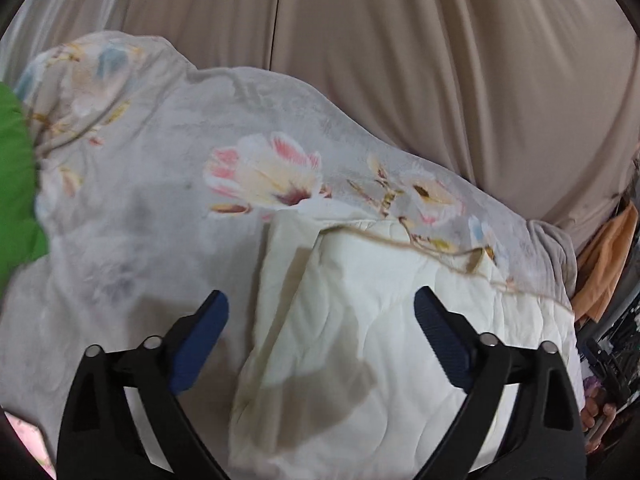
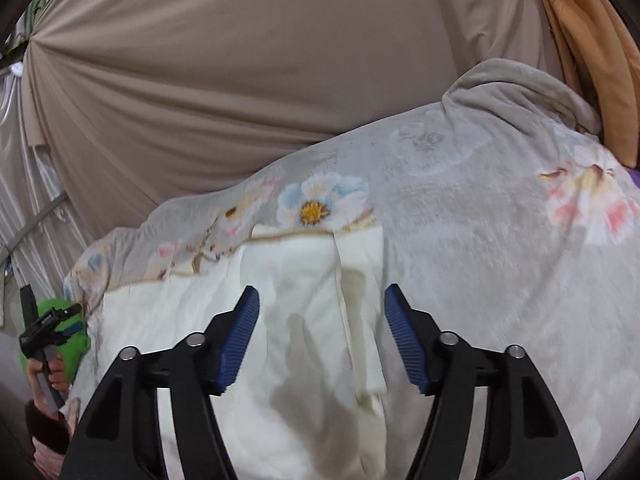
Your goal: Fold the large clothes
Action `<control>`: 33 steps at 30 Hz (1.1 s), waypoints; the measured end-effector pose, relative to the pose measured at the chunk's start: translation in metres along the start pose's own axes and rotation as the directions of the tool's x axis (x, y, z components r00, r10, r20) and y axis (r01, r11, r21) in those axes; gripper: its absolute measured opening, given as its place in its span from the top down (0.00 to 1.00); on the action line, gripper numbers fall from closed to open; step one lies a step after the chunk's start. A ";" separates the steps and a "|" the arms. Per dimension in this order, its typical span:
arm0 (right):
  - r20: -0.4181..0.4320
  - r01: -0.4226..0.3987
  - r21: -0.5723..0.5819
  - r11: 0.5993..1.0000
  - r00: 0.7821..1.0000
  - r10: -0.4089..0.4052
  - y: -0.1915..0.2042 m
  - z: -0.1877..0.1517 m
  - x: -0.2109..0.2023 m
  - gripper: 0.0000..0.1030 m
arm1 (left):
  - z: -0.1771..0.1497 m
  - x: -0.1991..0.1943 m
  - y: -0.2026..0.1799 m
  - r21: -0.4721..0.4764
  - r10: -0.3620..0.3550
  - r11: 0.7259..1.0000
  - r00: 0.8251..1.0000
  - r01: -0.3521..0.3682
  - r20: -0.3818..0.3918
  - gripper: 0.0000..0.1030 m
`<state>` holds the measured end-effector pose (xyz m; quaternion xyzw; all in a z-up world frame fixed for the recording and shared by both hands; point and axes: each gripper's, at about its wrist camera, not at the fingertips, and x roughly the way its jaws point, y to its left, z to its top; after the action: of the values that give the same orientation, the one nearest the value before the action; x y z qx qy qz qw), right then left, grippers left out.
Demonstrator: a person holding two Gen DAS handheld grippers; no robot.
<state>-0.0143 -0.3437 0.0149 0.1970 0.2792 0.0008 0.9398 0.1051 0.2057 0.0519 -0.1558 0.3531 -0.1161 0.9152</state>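
Observation:
A large grey quilt with printed flowers lies spread on the bed, with its cream quilted underside turned up in a folded flap. My left gripper is open above the left edge of that flap, holding nothing. In the right wrist view the grey floral quilt fills the right side and the cream flap lies in the middle. My right gripper is open just above the cream flap, holding nothing. The left gripper also shows far left, held in a hand.
A beige curtain hangs behind the bed, and it also shows in the right wrist view. A green cloth sits at the left edge. An orange cloth hangs at the right.

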 end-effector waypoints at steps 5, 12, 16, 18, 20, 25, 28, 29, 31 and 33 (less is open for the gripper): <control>-0.070 -0.021 0.107 0.994 0.997 0.029 -0.009 0.020 0.063 0.37 | 0.015 0.074 -0.001 -0.077 -0.085 0.994 0.986 0.075 -0.144 0.45; 0.028 -0.140 0.017 0.990 0.990 0.140 0.029 0.047 0.055 0.93 | 0.041 0.058 -0.013 -0.095 -0.145 0.986 0.988 0.140 -0.056 0.92; 0.172 -0.107 -0.048 0.993 0.978 0.114 0.046 0.065 0.038 0.94 | 0.063 0.042 -0.038 -0.003 -0.082 0.997 0.995 0.083 0.056 0.92; 0.131 -0.057 -0.035 0.998 0.989 0.061 0.037 0.067 0.064 0.94 | 0.064 0.062 -0.039 0.018 -0.036 0.999 0.999 0.036 0.033 0.91; 0.024 0.044 -0.030 0.999 0.999 -0.043 0.022 0.057 0.110 0.94 | 0.056 0.103 -0.037 0.040 0.035 0.999 0.998 -0.034 -0.045 0.91; -0.157 0.146 -0.040 0.988 0.976 -0.151 -0.003 0.021 0.179 0.95 | 0.024 0.164 -0.007 -0.014 0.040 0.999 0.989 -0.043 -0.144 0.86; -0.188 0.174 -0.082 0.981 0.964 -0.187 0.000 0.019 0.187 0.94 | 0.021 0.169 -0.009 0.006 0.060 0.998 0.988 -0.060 -0.139 0.85; -0.198 0.181 -0.090 0.979 0.961 -0.196 0.001 0.018 0.190 0.93 | 0.020 0.171 -0.010 0.018 0.076 0.997 0.988 -0.075 -0.135 0.85; -0.214 0.194 -0.104 0.976 0.953 -0.212 0.002 0.019 0.192 0.92 | 0.019 0.173 -0.013 0.041 0.105 0.994 0.986 -0.100 -0.132 0.84; -0.225 0.189 -0.103 0.977 0.952 -0.208 0.001 0.021 0.190 0.91 | 0.022 0.172 -0.016 0.063 0.129 0.991 0.983 -0.122 -0.128 0.81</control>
<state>0.1572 -0.3294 -0.0678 0.1287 0.4064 -0.0592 0.9026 0.2426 0.1400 -0.0314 -0.1001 0.4185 -0.0780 0.8993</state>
